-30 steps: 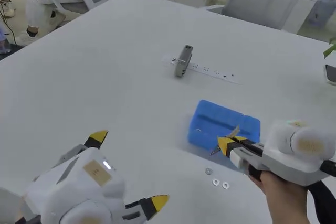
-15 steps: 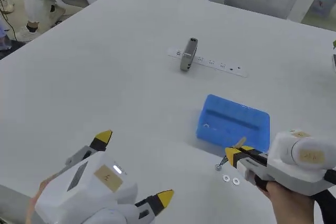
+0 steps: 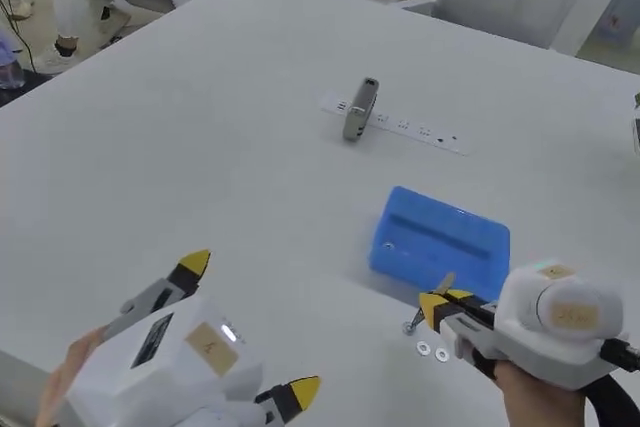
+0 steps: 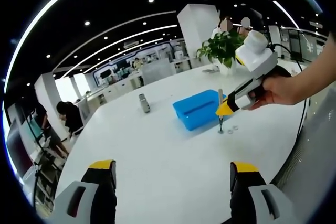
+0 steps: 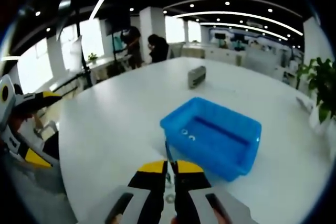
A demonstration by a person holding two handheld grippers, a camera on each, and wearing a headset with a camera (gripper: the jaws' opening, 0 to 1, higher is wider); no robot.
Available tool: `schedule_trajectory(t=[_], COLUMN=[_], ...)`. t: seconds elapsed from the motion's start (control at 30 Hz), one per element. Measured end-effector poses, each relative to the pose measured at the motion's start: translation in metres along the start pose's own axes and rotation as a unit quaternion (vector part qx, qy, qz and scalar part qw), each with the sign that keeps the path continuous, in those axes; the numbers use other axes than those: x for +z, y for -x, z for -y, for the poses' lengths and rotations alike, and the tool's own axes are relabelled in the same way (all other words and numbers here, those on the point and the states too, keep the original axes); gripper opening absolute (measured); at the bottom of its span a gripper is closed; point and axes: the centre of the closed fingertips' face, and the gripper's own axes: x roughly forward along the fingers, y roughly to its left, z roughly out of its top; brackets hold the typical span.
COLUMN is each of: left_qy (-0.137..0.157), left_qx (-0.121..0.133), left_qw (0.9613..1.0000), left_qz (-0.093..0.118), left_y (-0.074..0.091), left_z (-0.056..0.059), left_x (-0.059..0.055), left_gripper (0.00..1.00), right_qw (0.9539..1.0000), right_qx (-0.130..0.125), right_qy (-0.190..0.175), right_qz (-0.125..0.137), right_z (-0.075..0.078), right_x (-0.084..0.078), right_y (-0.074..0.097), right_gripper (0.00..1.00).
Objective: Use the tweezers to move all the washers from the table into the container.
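As the right claw (image 3: 437, 305) pinches them, tweezers (image 4: 221, 122) point tips-down.

No legible text anywhere; sticker (image 3: 208, 345) on left claw (image 3: 250, 325) unreadable.

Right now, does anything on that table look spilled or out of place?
Only a few small washers lying loose on the table beside the blue container; two more sit inside it. Nothing looks damaged or tipped.

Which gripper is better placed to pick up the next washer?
Right: the right gripper holds the tweezers, tips by the washers near the container. The left gripper hangs open, far off.
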Motion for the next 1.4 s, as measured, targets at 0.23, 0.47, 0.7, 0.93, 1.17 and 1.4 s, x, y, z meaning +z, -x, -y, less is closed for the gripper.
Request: schedule_trajectory(t=[0.23,0.47,0.7,0.93,1.17,1.4], left_qy=[0.006,0.016,0.02,0.045,0.074,0.087], left_qx=[-0.005,-0.018,-0.057,-0.084,-0.094,-0.113], left_qw=[1.0,0.9997,0.9982,0.9955,0.9927,0.9895], left_qz=[0.005,0.005,0.0,0.006,0.018,0.024], left_y=[0.0,-0.001,-0.001,0.007,0.011,0.013], left_z=[0.001,0.005,0.018,0.023,0.029,0.044], left_x=[0.001,0.001,0.002,0.014,0.027,0.039], left_gripper=[0.94,0.97,0.99,0.99,0.99,0.99], right_qw=[0.9998,0.9994,0.9977,0.9958,0.9952,0.9974], right_qx=[0.001,0.006,0.005,-0.008,-0.035,-0.037], right_qy=[-0.02,-0.029,-0.027,-0.03,-0.019,-0.027], right_qz=[-0.009,0.018,0.062,0.086,0.09,0.055], right_z=[0.002,0.001,0.008,0.02,0.038,0.053], right_x=[0.002,0.026,0.061,0.082,0.089,0.07], right_y=[0.003,0.018,0.033,0.028,0.006,-0.028], right_gripper=[0.01,0.01,0.02,0.02,0.02,0.02])
